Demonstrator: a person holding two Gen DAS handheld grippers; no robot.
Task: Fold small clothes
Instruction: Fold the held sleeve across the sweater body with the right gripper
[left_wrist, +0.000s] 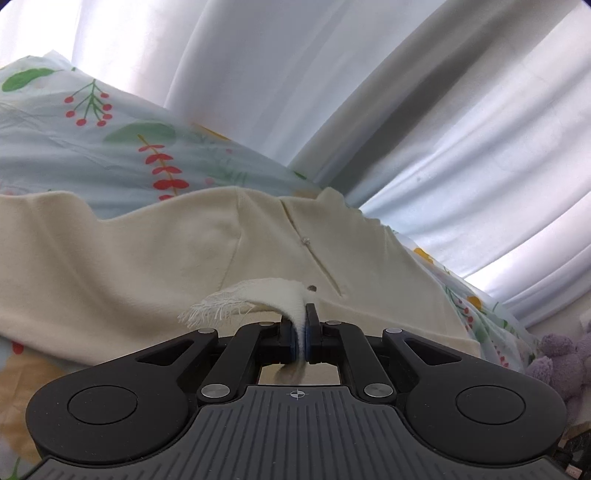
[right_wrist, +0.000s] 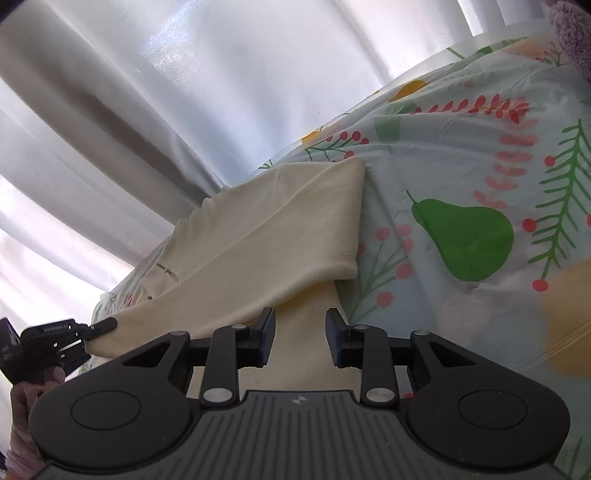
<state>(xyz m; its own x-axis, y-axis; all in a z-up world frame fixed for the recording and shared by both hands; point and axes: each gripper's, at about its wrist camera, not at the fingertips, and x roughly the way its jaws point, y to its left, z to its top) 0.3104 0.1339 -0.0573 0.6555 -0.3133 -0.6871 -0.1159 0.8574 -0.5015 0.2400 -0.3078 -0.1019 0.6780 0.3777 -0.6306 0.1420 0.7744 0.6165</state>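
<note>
Cream garment half folded on a fruit-and-berry print cloth, one hand-held gripper pinching it.

The left hand-held gripper (left_wrist: 306, 314) has its jaws clamped on a frayed white strip (left_wrist: 236, 299) at the edge of the cream garment (left_wrist: 129, 258), which lies on the printed tablecloth (left_wrist: 110, 147) before pale curtains (left_wrist: 406, 110). The right hand-held gripper (right_wrist: 301, 325) hovers over the garment with its jaws narrowly parted, gripping nothing. A sleeve (right_wrist: 325, 221) is folded across the body. A purple plush toy (left_wrist: 565, 362) sits nearby.
</note>
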